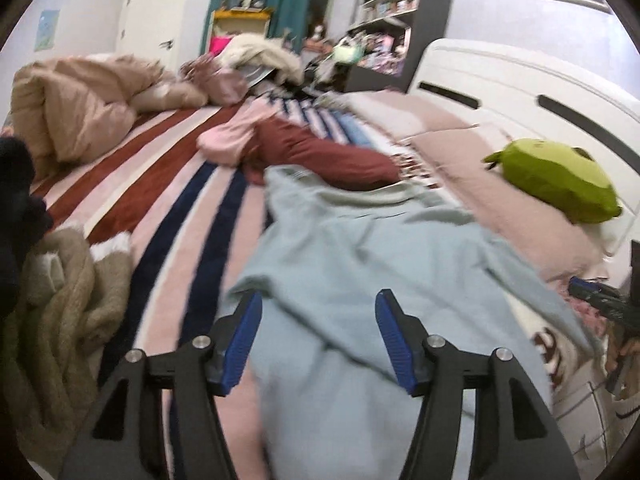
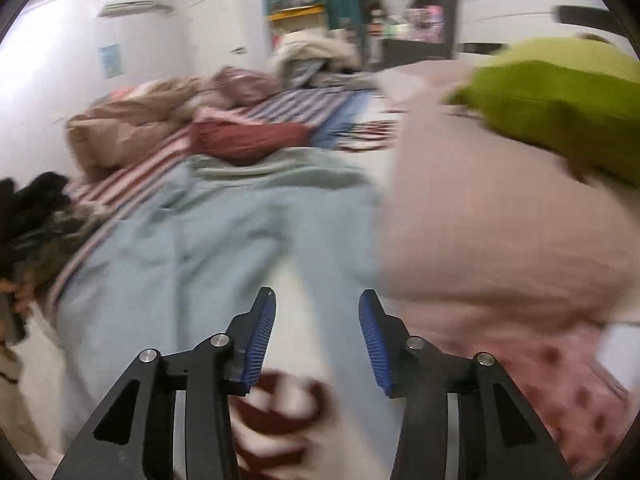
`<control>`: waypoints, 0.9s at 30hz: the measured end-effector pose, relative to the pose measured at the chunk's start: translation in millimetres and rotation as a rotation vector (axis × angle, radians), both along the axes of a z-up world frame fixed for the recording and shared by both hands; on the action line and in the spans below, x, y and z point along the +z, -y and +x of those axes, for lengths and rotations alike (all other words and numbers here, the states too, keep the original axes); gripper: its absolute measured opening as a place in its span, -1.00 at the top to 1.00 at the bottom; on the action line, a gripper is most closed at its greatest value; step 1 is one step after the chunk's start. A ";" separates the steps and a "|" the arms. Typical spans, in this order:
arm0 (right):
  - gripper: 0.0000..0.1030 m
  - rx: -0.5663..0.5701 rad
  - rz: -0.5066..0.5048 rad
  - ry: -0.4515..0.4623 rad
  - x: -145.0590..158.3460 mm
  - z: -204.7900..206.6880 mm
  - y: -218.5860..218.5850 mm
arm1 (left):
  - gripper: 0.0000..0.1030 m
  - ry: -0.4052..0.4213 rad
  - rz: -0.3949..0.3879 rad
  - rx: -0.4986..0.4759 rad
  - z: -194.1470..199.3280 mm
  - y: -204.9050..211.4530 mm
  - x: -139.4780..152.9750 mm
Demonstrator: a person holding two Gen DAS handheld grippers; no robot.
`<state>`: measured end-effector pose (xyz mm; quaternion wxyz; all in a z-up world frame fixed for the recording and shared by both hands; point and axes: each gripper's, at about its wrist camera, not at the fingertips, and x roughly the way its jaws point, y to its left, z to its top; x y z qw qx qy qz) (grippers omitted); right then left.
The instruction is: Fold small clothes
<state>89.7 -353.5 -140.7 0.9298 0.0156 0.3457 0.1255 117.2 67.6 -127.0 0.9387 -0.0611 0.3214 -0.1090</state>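
Observation:
A pale blue garment (image 1: 360,272) lies spread and wrinkled on the striped bedspread (image 1: 168,184). My left gripper (image 1: 318,304) is open just above the garment's near part, holding nothing. In the right wrist view the same pale blue garment (image 2: 208,232) lies ahead and to the left. My right gripper (image 2: 316,304) is open and empty over a gap between the garment's two lower parts. A dark red garment (image 1: 320,156) and a pink one (image 1: 228,136) lie beyond it. The right wrist view is blurred.
A green plush toy (image 1: 560,180) sits on a pink pillow (image 1: 480,176) by the white headboard (image 1: 520,80). A beige duvet (image 1: 80,108) is bunched at the far left. A tan knit (image 1: 52,320) and a dark garment (image 1: 16,200) lie at the near left.

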 end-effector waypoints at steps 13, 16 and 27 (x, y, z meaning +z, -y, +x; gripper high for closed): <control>0.86 0.103 -0.005 -0.125 -50.1 -42.8 9.4 | -0.16 0.044 -0.055 -0.138 -41.6 50.9 10.9; 0.84 0.115 0.053 -0.129 -48.6 -49.3 15.4 | -0.16 0.037 -0.068 -0.145 -46.8 54.9 8.0; -0.06 -0.006 0.124 -0.151 -51.2 7.1 34.5 | -0.16 0.054 -0.065 -0.143 -61.2 59.2 15.8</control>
